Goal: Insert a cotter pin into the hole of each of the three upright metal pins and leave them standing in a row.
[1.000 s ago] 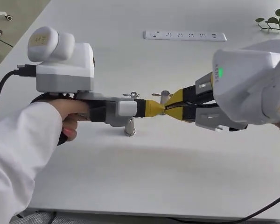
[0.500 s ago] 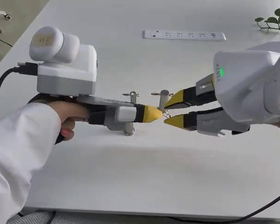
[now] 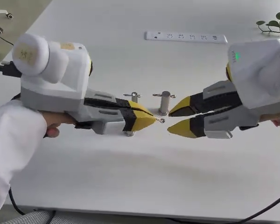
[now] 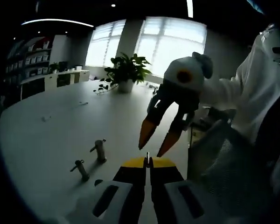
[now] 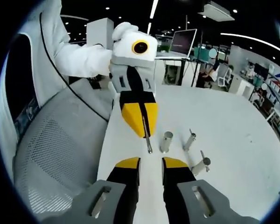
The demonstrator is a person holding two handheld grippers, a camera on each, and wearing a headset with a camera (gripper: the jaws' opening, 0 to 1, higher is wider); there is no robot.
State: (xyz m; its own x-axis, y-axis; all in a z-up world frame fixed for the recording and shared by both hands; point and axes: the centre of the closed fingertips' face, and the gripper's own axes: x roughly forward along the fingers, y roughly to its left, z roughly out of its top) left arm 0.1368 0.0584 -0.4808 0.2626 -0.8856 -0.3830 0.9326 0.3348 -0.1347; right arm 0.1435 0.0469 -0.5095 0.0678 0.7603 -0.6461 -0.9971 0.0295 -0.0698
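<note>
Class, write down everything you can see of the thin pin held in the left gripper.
The thin pin is a slim, grey, metal-looking sliver clamped between the yellow tips of the left gripper, whose jaws are shut on it. It sticks out past the tips, above the white table, pointing towards the open right gripper. Nothing else seems to touch it.

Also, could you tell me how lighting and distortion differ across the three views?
Head view: even, sharp light, soft shadows on the white table. Left gripper view: dim, backlit by bright windows, so the yellow-tipped right gripper looks dark. Right gripper view: brighter, with fisheye bending of the table edge.
</note>
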